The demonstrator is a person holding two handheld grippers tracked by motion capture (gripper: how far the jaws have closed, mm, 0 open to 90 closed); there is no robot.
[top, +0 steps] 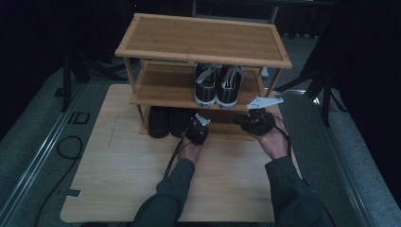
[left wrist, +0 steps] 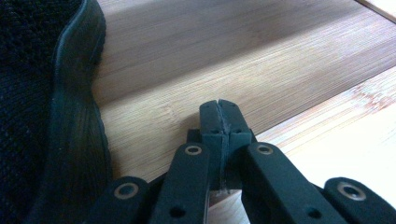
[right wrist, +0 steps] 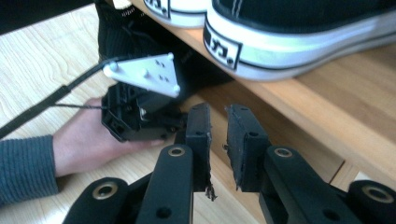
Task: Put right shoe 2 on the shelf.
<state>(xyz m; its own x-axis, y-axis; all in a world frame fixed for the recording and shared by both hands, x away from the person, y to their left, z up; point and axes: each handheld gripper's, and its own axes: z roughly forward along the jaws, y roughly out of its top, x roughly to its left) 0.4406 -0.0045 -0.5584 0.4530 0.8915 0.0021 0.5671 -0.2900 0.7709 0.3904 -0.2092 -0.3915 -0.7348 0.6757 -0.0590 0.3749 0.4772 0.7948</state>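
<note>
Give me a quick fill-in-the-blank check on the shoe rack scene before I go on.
1. The black-and-white sneakers stand on the ____ shelf of the rack.
2. The jaws of the left tool are ____.
3. The black shoes sit on the ____ shelf.
4. Between the parted jaws of the right tool there is ____.

Missing words: middle; shut; bottom; nothing

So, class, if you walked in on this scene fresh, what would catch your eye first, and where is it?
The bamboo shoe rack at the far end of the table stands out first, with black-and-white sneakers on its middle shelf. Below them, dark shoes sit on the bottom shelf. In front, the left gripper is shut and empty, and the right gripper has its fingers slightly apart.
</note>
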